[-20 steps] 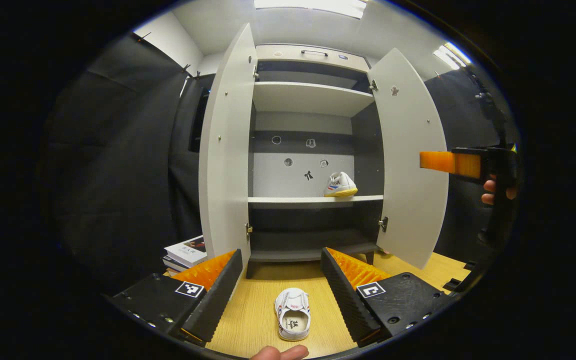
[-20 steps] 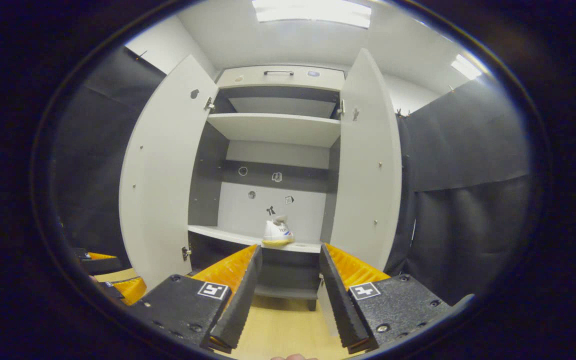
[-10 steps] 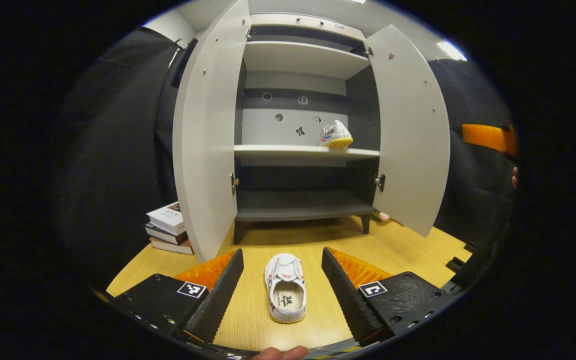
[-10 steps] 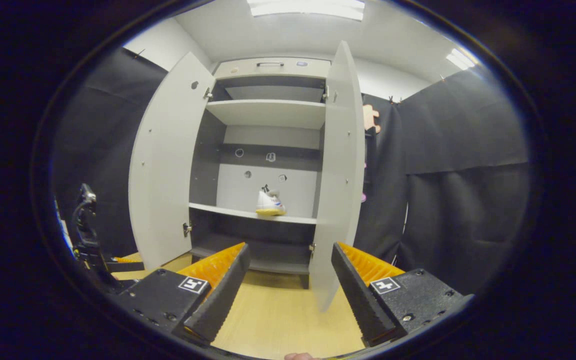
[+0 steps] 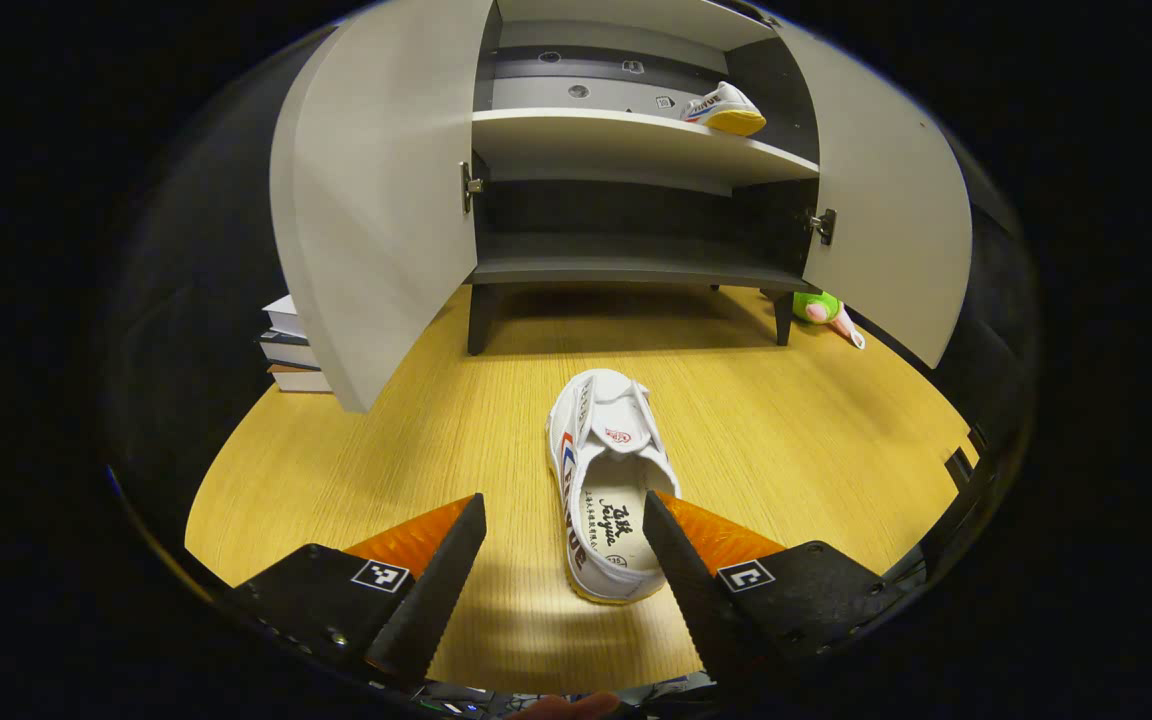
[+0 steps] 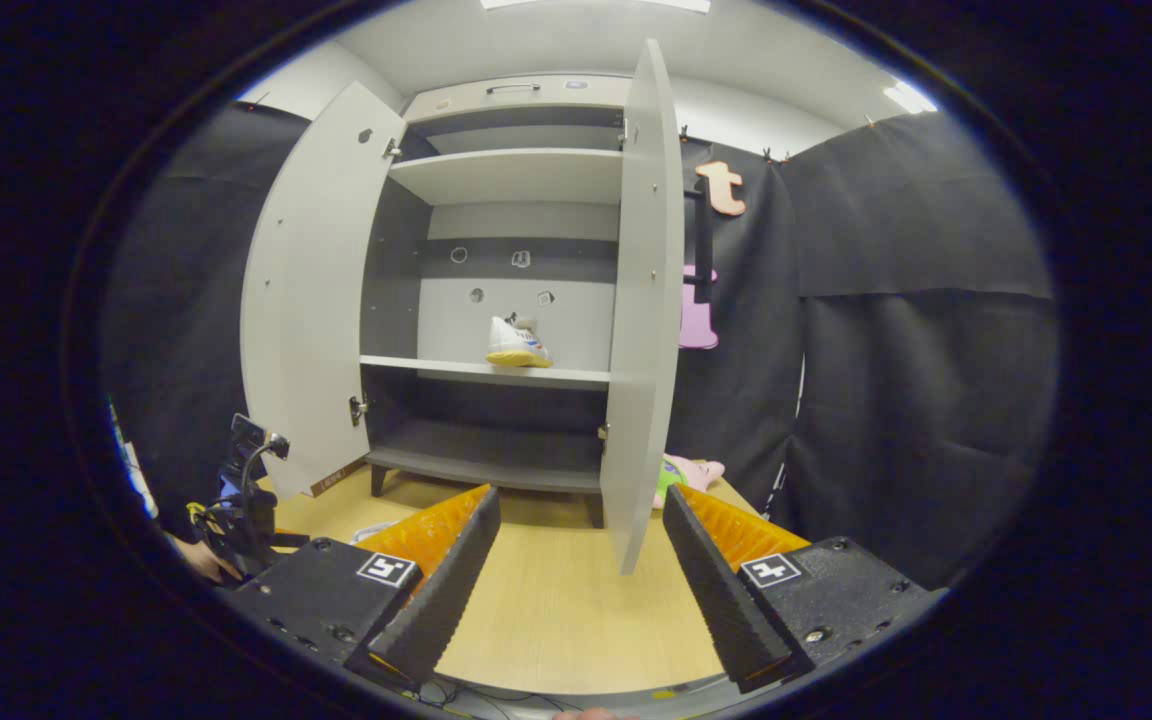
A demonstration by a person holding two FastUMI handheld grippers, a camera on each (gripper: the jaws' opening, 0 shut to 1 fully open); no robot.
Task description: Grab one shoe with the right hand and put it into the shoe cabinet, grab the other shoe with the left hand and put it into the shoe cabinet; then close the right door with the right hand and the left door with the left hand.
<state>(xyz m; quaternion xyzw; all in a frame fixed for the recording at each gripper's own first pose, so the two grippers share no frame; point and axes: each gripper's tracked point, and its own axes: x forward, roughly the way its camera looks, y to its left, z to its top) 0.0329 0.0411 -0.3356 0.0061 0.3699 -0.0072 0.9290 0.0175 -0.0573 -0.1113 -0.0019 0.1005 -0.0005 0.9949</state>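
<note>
Since the earlier frame the left gripper (image 5: 564, 560) has dipped toward the floor, so the remaining shoe (image 5: 608, 485) now lies close ahead of its spread, empty jaws, its heel just inside the right-hand finger and its toe pointing away at the shoe cabinet (image 5: 626, 265). To grasp it well, I judge the jaws should shift slightly right to straddle the heel collar, then descend until one finger sits outside each sidewall before clamping. The first shoe (image 6: 516, 345) already rests on the middle shelf, far ahead of the right gripper (image 6: 581, 570), whose jaws also stand released and empty, facing the edge of the open right door (image 6: 641, 300).
</note>
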